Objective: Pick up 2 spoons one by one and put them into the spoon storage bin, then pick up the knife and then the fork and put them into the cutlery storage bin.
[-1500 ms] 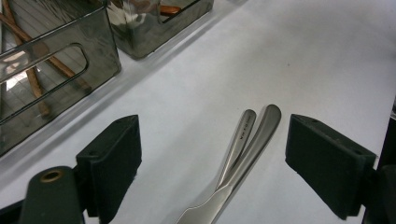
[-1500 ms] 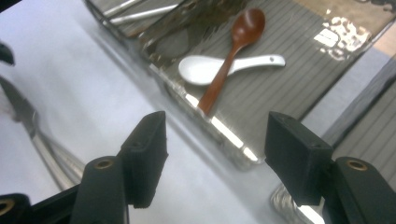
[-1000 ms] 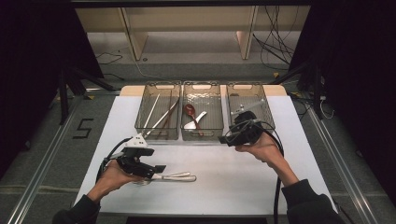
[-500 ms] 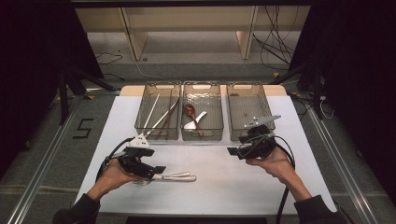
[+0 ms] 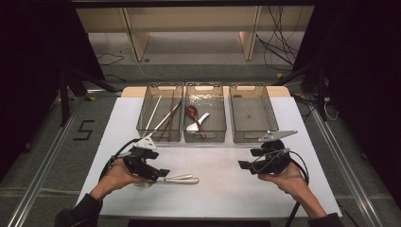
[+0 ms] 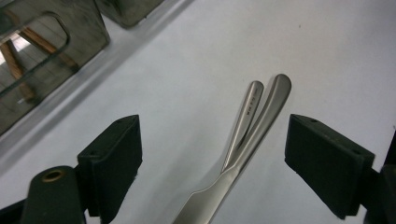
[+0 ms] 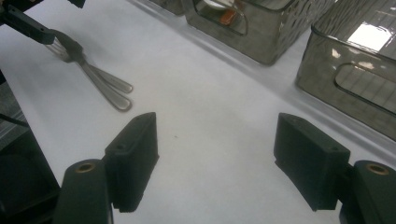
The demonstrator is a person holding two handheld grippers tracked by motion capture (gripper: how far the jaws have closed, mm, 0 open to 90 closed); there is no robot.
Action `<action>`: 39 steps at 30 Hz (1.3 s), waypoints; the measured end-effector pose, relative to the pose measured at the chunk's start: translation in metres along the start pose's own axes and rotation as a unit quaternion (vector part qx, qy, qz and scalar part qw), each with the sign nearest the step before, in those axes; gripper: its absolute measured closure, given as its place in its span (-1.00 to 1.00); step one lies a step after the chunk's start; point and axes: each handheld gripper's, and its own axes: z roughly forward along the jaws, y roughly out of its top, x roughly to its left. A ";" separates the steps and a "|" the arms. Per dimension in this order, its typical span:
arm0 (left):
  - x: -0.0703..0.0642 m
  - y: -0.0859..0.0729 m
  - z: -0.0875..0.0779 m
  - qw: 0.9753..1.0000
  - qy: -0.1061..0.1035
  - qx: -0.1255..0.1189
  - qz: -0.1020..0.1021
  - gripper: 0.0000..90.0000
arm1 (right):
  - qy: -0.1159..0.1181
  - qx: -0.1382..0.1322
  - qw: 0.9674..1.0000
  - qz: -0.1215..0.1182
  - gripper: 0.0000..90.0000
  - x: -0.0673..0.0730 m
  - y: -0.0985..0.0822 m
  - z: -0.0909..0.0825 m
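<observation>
Left gripper (image 6: 212,158): jaws spread wide, gripping nothing; I have it over the forks' necks.
Right gripper (image 7: 215,161): empty, over bare table (image 7: 201,93); its jaws have just been opening further.
Forks (image 6: 252,126): two steel pieces lying flat on the white table, handles side by side and touching, near the left edge.
Handling: I judge them light, stiff, slippery; best pinched across both handles mid-length.
Trays (image 5: 249,113): three at the far side; the right one appears empty.
</observation>
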 end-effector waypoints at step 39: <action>0.002 0.000 0.022 0.988 -0.010 0.140 0.062 -0.27 | 0.000 0.021 1.000 -0.015 -0.31 0.008 -0.016 -0.001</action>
